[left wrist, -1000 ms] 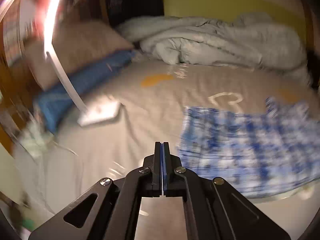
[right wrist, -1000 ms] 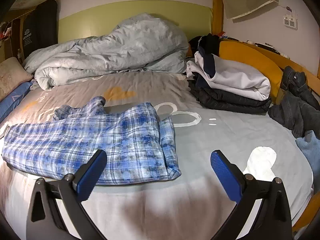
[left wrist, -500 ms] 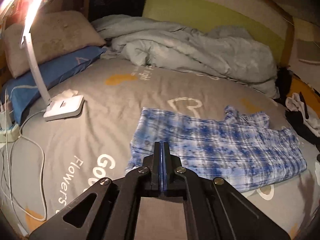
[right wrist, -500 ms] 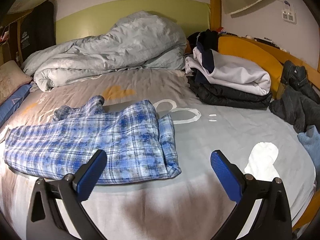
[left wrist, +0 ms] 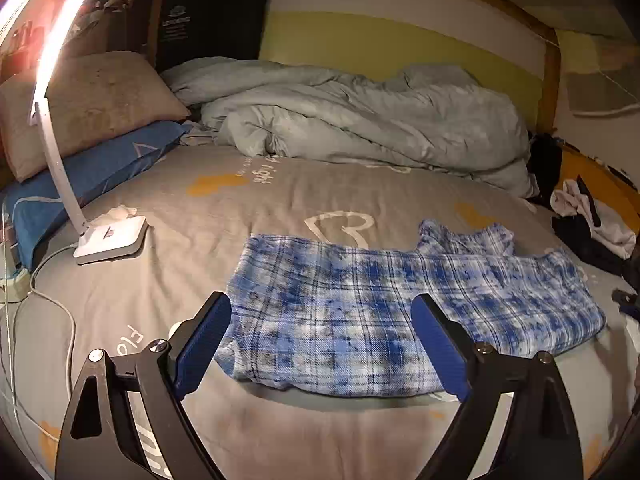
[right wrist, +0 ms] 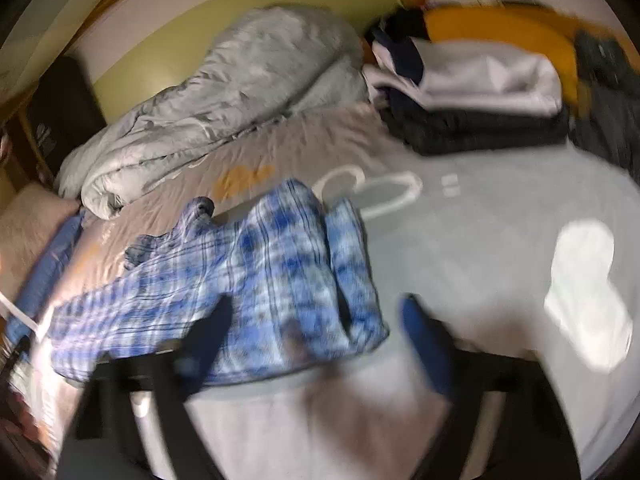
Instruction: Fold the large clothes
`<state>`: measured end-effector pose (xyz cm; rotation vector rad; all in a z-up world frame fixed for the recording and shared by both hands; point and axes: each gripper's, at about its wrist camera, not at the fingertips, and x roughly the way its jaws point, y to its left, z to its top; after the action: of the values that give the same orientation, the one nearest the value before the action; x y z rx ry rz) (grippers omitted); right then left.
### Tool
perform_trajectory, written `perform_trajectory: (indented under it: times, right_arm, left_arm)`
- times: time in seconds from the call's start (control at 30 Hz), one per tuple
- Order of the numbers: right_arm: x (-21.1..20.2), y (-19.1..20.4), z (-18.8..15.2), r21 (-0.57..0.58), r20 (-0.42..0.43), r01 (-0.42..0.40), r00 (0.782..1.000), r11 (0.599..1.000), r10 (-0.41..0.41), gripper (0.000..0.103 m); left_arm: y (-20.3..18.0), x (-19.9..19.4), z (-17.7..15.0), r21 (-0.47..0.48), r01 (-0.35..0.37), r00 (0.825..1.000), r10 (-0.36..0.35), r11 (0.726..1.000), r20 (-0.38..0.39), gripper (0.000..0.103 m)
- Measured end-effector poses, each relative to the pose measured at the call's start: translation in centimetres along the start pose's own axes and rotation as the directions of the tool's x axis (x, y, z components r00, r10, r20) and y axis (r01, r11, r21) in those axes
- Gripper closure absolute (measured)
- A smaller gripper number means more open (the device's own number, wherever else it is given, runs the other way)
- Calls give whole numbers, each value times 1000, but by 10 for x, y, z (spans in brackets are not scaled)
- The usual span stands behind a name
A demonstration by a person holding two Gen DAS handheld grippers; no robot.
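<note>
**Figure: Approach to the next fold of a plaid garment on a bed**

The bed (left wrist: 208,200), covered by a grey printed sheet, is the working surface. A crumpled grey duvet (left wrist: 360,120) lies on the far side of the plaid garment (left wrist: 400,304), against the wall. Beyond the garment's right end, a stack of folded clothes (right wrist: 480,96) sits well apart from it. The plaid garment, blue and white, lies flat near the front edge of the bed, already doubled lengthwise into 1 long band, with a loose bunched part at its far edge. A white desk lamp (left wrist: 108,236) stands beyond the garment's left end, near but not touching it.

The left gripper (left wrist: 320,344) hovers over the garment's left end, jaws spread wide, holding nothing. The right gripper (right wrist: 316,332), motion-blurred, is over the garment's right end, fingers likewise apart and empty.

Judged step: positioning for a further fold, no grasp yet made. The next move probably calls for each gripper to descend onto 1 end, pinch all layers together, and carry one end over the other without dragging the bunched part askew.
</note>
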<state>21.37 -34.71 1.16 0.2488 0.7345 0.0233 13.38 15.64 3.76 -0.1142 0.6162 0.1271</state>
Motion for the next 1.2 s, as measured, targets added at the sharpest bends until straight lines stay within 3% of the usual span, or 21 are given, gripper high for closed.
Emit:
perform_trajectory:
  times: [0.1, 0.23, 0.33, 0.37, 0.43, 0.5, 0.53, 0.57, 0.6, 0.7, 0.8, 0.9, 0.93, 1.0, 1.1, 1.2]
  right_arm:
    - [16, 17, 8, -141, -10, -24, 1000, 990, 23, 57]
    - [49, 15, 13, -129, -102, -85, 992, 988, 72, 71]
    - [71, 5, 10, -78, -169, -131, 979, 988, 116, 71]
    - [75, 4, 9, -82, -177, -119, 979, 989, 103, 68]
    - [81, 1, 8, -82, -180, -67, 982, 994, 51, 45]
    - [82, -4, 8, -51, -173, -81, 982, 995, 71, 46]
    - [82, -5, 7, -46, -171, -87, 982, 995, 78, 71]
    - [82, -6, 8, -45, -167, -101, 982, 994, 92, 88]
    - [79, -5, 8, -41, -155, -116, 982, 992, 108, 95]
    - [55, 6, 12, -100, -36, -45, 999, 994, 41, 99]
    - [21, 17, 19, -116, 67, 11, 998, 993, -3, 99]
    - [9, 20, 20, -153, 83, 73, 995, 985, -61, 102]
    - [12, 18, 18, -162, 89, 162, 985, 973, -149, 103]
    - [26, -3, 14, -121, 57, 334, 942, 935, -330, 103]
    - [37, -36, 14, -6, -70, 189, 979, 982, -189, 103]
    - [19, -36, 18, -4, -4, 140, 990, 990, -140, 101]
  left_arm:
    - [-4, 3, -2, 17, -3, 1000, 3, 1000, -6, 12]
    - [-9, 6, -6, 45, -14, 1000, 15, 999, -14, 12]
    - [-10, 9, -8, 48, -7, 1000, 8, 999, -26, 12]
    - [-11, 9, -8, 47, -3, 1000, 4, 999, -29, 12]
    - [-12, 11, -9, 50, 3, 999, -2, 999, -34, 12]
    - [-14, 12, -9, 56, 7, 999, -4, 998, -40, 12]
    - [-15, 13, -10, 60, 9, 999, -7, 998, -43, 12]
    - [-17, 13, -11, 65, 11, 999, -8, 998, -45, 12]
    - [-18, 14, -12, 71, 10, 999, -7, 997, -46, 12]
    - [-20, 12, -13, 93, -4, 999, 7, 996, -38, 12]
    - [-19, 10, -13, 101, -14, 999, 17, 995, -27, 12]
    - [-17, 10, -13, 92, -13, 999, 16, 996, -29, 12]
    - [-16, 11, -13, 90, -14, 999, 17, 996, -33, 12]
    - [-16, 13, -14, 91, -19, 999, 23, 996, -37, 12]
    - [-17, 14, -14, 90, -16, 999, 20, 996, -42, 12]
    - [-20, 12, -13, 91, -9, 999, 12, 996, -34, 12]
